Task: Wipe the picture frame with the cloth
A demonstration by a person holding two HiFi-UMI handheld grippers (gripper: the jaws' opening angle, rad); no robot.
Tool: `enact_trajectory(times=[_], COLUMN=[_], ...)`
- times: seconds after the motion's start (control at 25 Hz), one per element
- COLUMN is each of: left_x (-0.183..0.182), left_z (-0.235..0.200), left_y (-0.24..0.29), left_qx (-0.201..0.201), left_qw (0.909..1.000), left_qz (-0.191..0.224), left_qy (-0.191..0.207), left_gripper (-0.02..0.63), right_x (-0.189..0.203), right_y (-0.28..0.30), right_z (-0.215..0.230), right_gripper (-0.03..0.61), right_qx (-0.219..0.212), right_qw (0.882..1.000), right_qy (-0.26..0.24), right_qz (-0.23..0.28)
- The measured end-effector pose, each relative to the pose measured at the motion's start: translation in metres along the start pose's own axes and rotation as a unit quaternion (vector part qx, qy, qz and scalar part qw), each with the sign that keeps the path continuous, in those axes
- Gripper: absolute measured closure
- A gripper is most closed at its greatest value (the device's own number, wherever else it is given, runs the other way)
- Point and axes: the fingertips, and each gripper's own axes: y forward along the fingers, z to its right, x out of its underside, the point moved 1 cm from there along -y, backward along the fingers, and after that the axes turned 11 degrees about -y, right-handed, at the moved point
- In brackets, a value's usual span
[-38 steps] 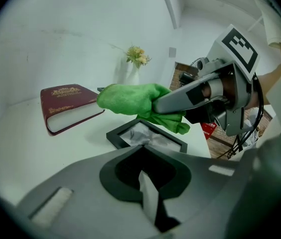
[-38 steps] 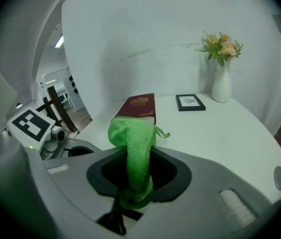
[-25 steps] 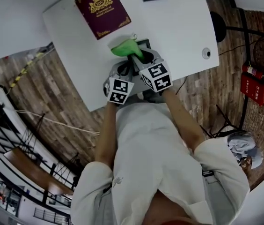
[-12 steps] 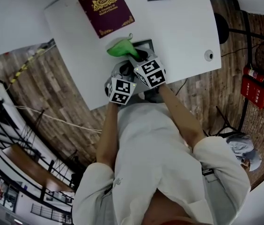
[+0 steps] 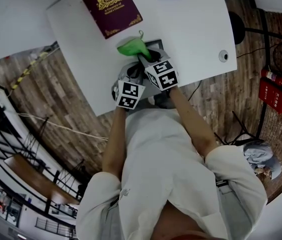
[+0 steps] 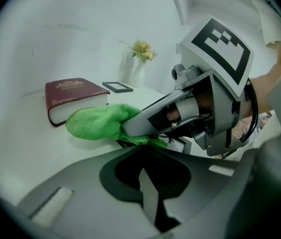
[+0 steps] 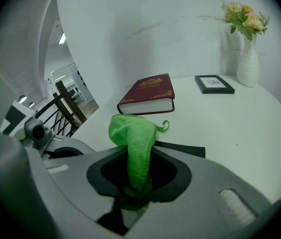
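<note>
**Wiping the flat frame with a pinched cloth**

The cloth (image 7: 133, 133) is clamped in the closed jaws of the right gripper (image 7: 133, 195). Its loose green end is bunched forward over the picture frame (image 7: 183, 149). That frame lies flat on the table (image 7: 240, 133) near the front edge, and its dark border shows at 3 o'clock from the cloth in the right gripper view. The jaws of the left gripper (image 6: 148, 203) are drawn together with only a thin pale sliver between them, and what that sliver is cannot be told. In the head view this gripper is seen at 7 o'clock from the cloth, close beside the frame.

The step in hand is judged to be a wiping stroke.
- The gripper should be angled low, so that fabric rather than jaw tips meets the frame.
- Light, even pressure is advised, with strokes run along the border.
- The frame should be steadied from the left side, so that it is not slid toward the book (image 7: 148, 91) at 11 o'clock.

Counted across the views:
- One cloth is seen.
- Two grippers are seen.
- Two frames are seen: the one under the cloth and a small second frame (image 7: 213, 83) far back at 1 o'clock.
- One book is seen.
- One vase (image 7: 249, 59) of flowers is seen beside that second frame.
</note>
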Motion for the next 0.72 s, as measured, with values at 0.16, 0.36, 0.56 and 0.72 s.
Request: enact_trajectory(times=[0.16, 0.36, 0.56, 0.72], left_x=[0.0, 0.0, 0.001, 0.001], left_z=[-0.001, -0.001, -0.002, -0.003], left_y=[0.001, 0.001, 0.001, 0.001], left_qx=[0.0, -0.002, -0.006, -0.005], left_qw=[1.0, 1.0, 1.0, 1.0], left_qz=[-0.002, -0.001, 0.0, 0.001], left_qy=[0.0, 0.0, -0.002, -0.008], left_gripper=[0.594, 0.594, 0.594, 0.594], right_x=[0.008, 0.013, 0.019, 0.023], right_y=[-0.004, -0.011, -0.018, -0.027], right_z=[0.011, 0.023, 0.038, 0.052], right_gripper=[0.488, 0.488, 0.488, 0.488], right_qx=[0.015, 0.033, 0.051, 0.06], right_qw=[1.0, 0.999, 0.998, 0.996], right_qy=[0.013, 0.022, 0.036, 0.06], right_qz=[-0.006, -0.009, -0.01, -0.002])
